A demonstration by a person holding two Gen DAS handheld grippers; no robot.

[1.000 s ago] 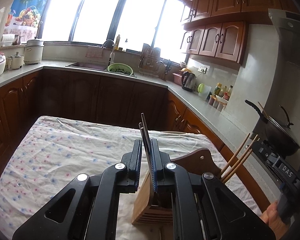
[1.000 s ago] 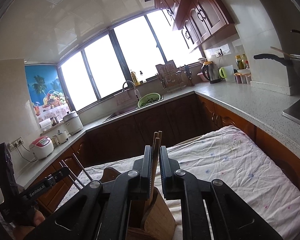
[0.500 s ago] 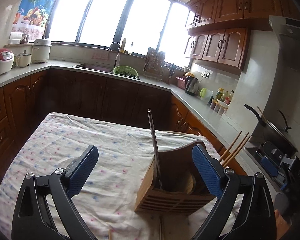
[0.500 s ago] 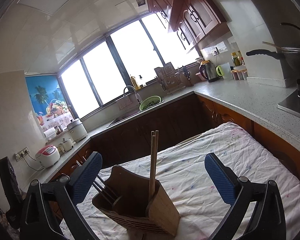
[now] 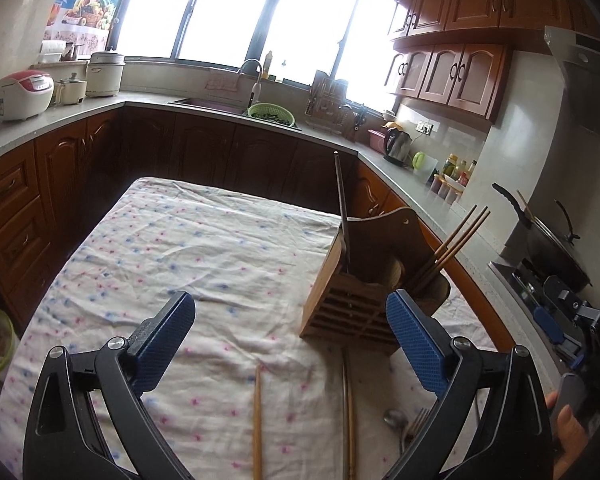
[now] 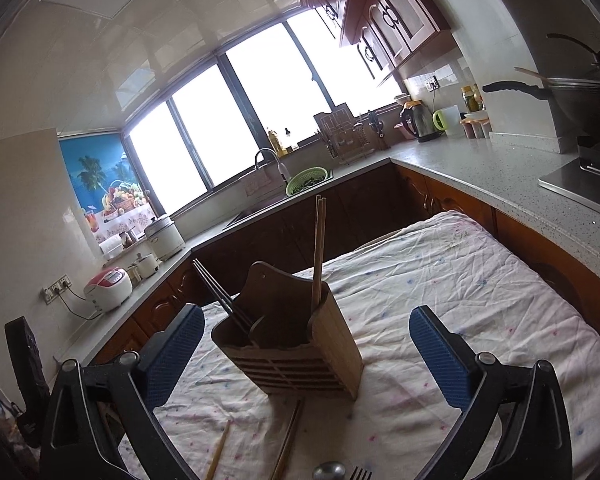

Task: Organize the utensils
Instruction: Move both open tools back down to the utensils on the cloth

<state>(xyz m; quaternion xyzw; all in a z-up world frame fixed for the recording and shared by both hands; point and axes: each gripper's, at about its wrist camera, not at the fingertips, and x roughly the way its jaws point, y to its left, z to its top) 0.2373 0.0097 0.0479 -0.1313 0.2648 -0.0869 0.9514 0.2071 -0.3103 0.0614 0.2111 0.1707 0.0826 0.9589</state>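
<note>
A cloth-covered counter fills mid-frame; both the left tool and right tool gape released, the wooden holder ahead, grasping nothing.

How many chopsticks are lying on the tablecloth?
3: one wooden chopstick lies alone, and a pair lies side by side before the holder. More may hide below the picture's edge.

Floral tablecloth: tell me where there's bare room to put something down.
The floral tablecloth is bare across its far and left stretch, left of the slatted wooden utensil holder. In the right wrist view, the cloth right of the holder also lies free. The near edge is crowded: loose wooden chopsticks, a metal spoon, a fork.
</note>
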